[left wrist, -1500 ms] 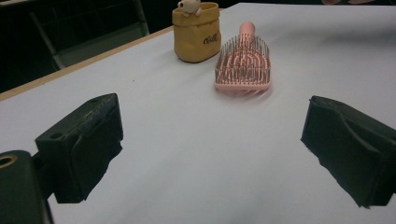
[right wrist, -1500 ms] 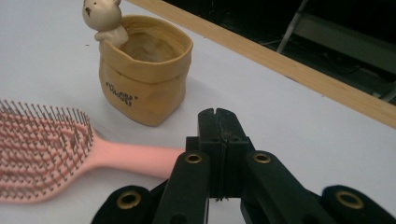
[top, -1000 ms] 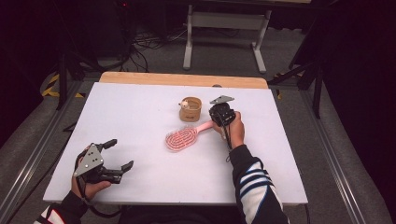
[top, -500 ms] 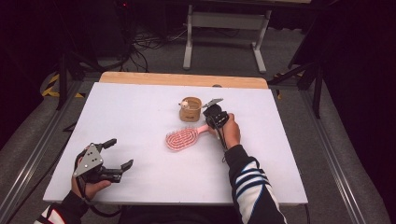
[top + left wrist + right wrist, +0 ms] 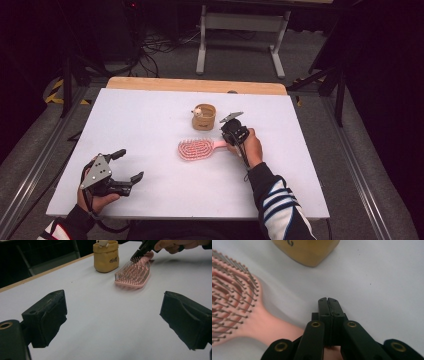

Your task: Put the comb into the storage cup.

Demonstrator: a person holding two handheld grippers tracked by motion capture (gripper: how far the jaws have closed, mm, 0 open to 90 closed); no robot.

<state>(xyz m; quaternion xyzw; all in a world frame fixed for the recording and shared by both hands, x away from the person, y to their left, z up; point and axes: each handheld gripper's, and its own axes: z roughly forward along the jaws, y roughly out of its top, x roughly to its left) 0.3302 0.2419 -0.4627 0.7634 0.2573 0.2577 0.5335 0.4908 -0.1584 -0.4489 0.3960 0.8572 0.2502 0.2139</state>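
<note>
High view: a white table point(image 5: 150, 125) carries a pink hairbrush point(image 5: 196, 149) near its middle, bristles up, handle pointing toward the person's right hand point(image 5: 250, 145). Just behind the brush stands a small tan pouch point(image 5: 204, 117) with a pale little figure point(image 5: 198, 111) poking out of its top. The right gripper point(image 5: 231, 131) sits over the handle end of the brush, between brush and pouch. In the right gripper view its two black jaws are pressed flat together with nothing between them, their tips above bare table just beside the hairbrush handle point(image 5: 272, 327), the pouch point(image 5: 309, 251) a little beyond. The left gripper point(image 5: 126, 165) rests at the near left part of the table, well apart from the brush, held in the left hand point(image 5: 95, 197). In the left gripper view its jaws stand wide apart and hold nothing, with bare table between them; farther off lie the hairbrush point(image 5: 133, 273), the pouch point(image 5: 106, 257) and the right gripper point(image 5: 140, 253) tipped down at the bristles
</note>
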